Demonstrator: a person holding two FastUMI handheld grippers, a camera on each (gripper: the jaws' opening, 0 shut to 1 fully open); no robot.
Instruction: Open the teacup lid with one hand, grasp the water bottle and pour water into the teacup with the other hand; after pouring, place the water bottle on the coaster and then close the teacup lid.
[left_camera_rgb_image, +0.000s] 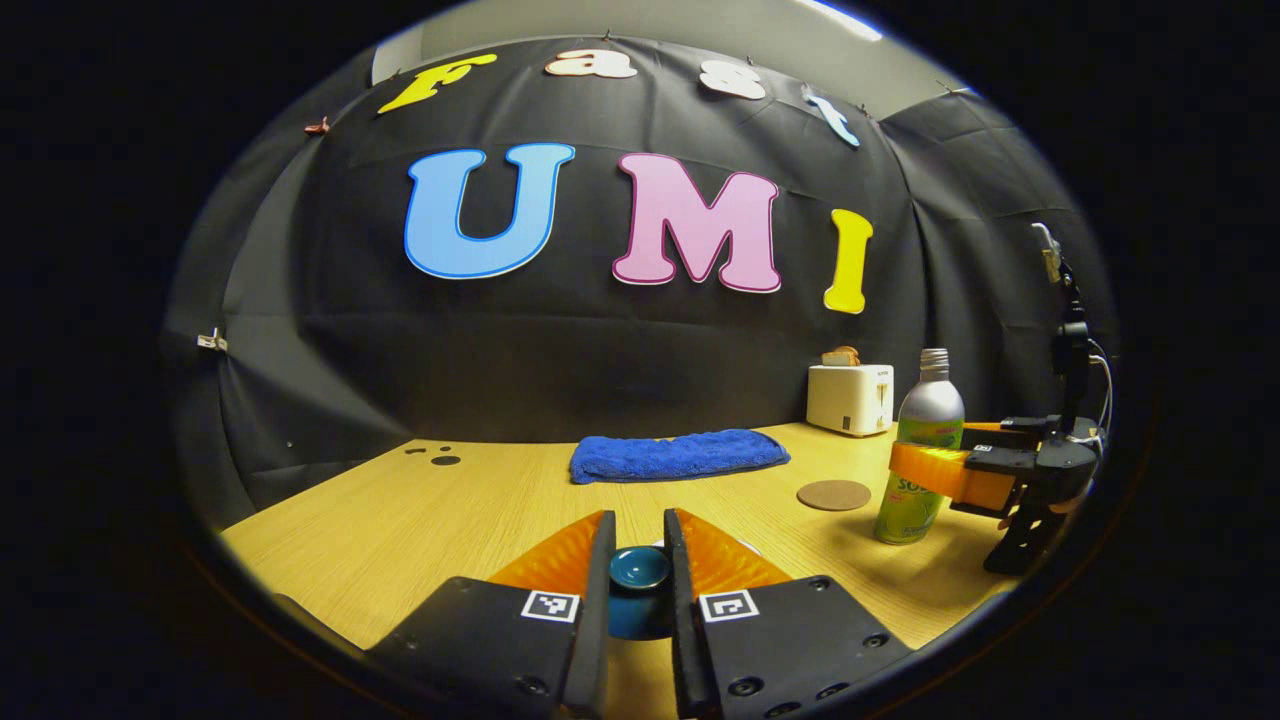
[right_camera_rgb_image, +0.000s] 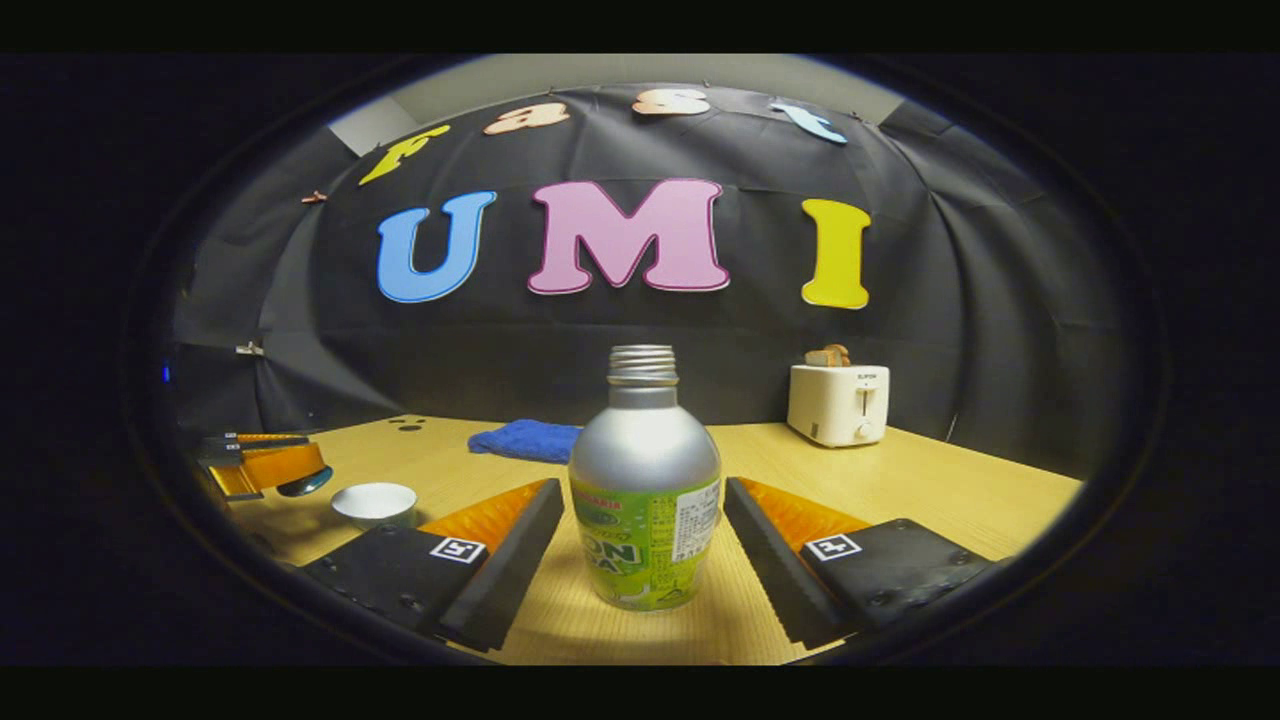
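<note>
My left gripper (left_camera_rgb_image: 638, 516) is shut on the knob of the dark blue teacup lid (left_camera_rgb_image: 640, 568). In the right gripper view that gripper (right_camera_rgb_image: 285, 468) holds the lid (right_camera_rgb_image: 305, 484) in the air, just left of the uncovered teacup (right_camera_rgb_image: 375, 503) with its white inside. The silver and green water bottle (right_camera_rgb_image: 645, 540) stands upright on the table, its cap off. My right gripper (right_camera_rgb_image: 643, 487) is open, one finger close to each side of the bottle. The left gripper view has the bottle (left_camera_rgb_image: 930, 410) at the right, with the right gripper (left_camera_rgb_image: 925, 472) around its middle. A round brown coaster (left_camera_rgb_image: 833, 494) lies left of it.
A folded blue towel (left_camera_rgb_image: 678, 455) lies at the back of the wooden table (left_camera_rgb_image: 420, 530). A white toaster (left_camera_rgb_image: 850, 398) with bread in it stands at the back right. A black stand with cables (left_camera_rgb_image: 1072, 340) rises at the far right edge.
</note>
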